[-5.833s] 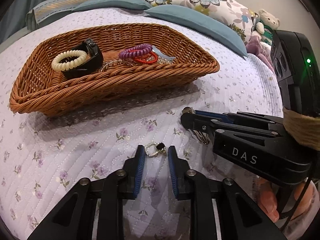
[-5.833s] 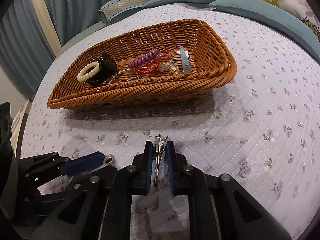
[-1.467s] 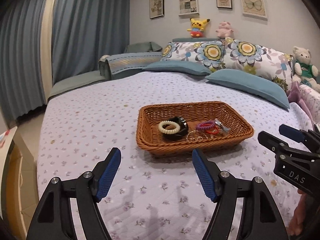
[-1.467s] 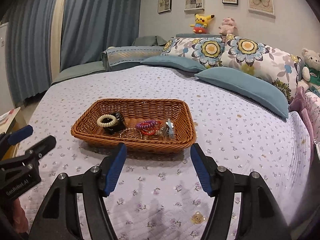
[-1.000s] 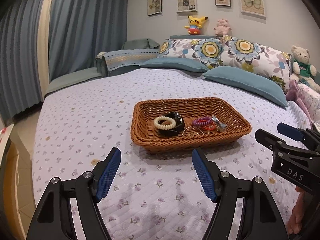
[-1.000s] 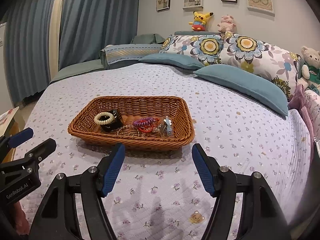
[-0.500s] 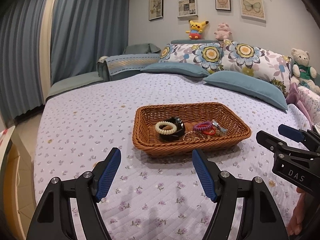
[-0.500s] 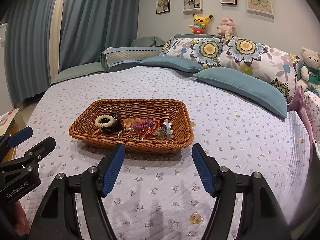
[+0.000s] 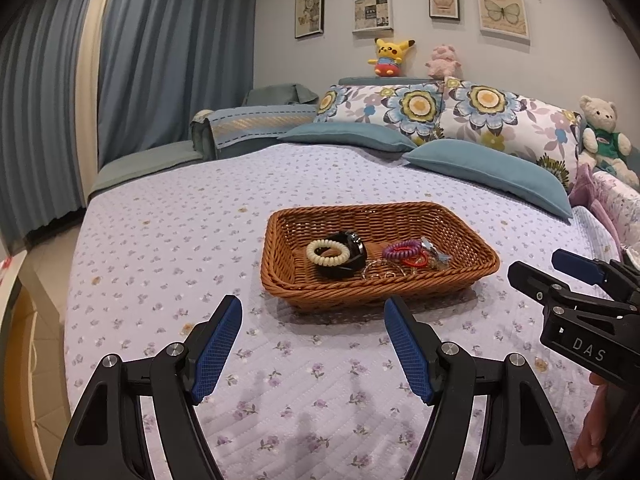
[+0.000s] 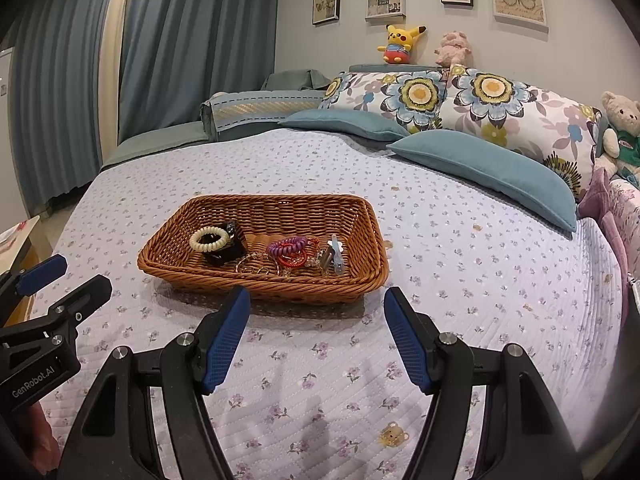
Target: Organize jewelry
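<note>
A brown wicker basket (image 9: pixel 280 276) (image 10: pixel 372 240) rests mid-bed on the lilac quilt. Inside lie a cream spiral hair tie (image 9: pixel 327 252) (image 10: pixel 207 239), a black watch (image 9: pixel 352 256) (image 10: pixel 226 254), a purple spiral tie (image 9: pixel 401 249) (image 10: pixel 286 245), a red tie (image 9: pixel 416 261) (image 10: pixel 292 261), thin clear bangles (image 9: pixel 378 272) and a pale blue hair clip (image 10: pixel 335 258). My left gripper (image 9: pixel 313 314) hovers open in front of the basket, nothing between its blue pads. My right gripper (image 10: pixel 316 306) is likewise open and empty, held back from the basket's near rim.
Teal and floral pillows (image 9: pixel 480 164) line the head of the bed, with a teddy bear (image 9: pixel 604 136) at the right and plush toys (image 9: pixel 390 56) on the headboard. Blue curtains (image 9: pixel 120 80) hang at the left. The bed edge drops off at the left (image 9: pixel 72 280).
Over the last second both views only wobble slightly. Earlier both grippers were low on the quilt, the right shut on a small metal clip; now both are raised, drawn back and open.
</note>
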### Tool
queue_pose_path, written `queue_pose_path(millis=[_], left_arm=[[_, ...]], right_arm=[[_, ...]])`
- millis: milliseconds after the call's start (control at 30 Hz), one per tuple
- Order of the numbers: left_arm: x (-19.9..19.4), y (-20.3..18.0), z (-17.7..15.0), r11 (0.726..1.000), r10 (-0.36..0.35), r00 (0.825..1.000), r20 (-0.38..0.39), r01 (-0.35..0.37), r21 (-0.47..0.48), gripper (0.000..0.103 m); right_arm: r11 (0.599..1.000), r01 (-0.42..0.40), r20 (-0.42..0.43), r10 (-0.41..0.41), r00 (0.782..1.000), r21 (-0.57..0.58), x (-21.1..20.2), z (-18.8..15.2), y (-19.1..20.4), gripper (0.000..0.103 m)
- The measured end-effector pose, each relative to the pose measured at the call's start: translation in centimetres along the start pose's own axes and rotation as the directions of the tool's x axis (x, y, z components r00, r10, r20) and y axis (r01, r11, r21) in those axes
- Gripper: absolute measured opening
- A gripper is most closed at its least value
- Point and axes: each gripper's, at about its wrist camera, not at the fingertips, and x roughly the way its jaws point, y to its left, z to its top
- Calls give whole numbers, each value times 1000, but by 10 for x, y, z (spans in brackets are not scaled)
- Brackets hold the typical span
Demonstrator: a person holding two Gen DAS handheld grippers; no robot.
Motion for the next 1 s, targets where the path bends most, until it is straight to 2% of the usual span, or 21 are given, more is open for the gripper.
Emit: queue_pose_path(millis=[1000], left_arm=[[6,2,-3,1000,-16,999,-28,15,-11,75]], right_arm=[[1000,-5,-1,5,1000,-10,2,-3,1,71]])
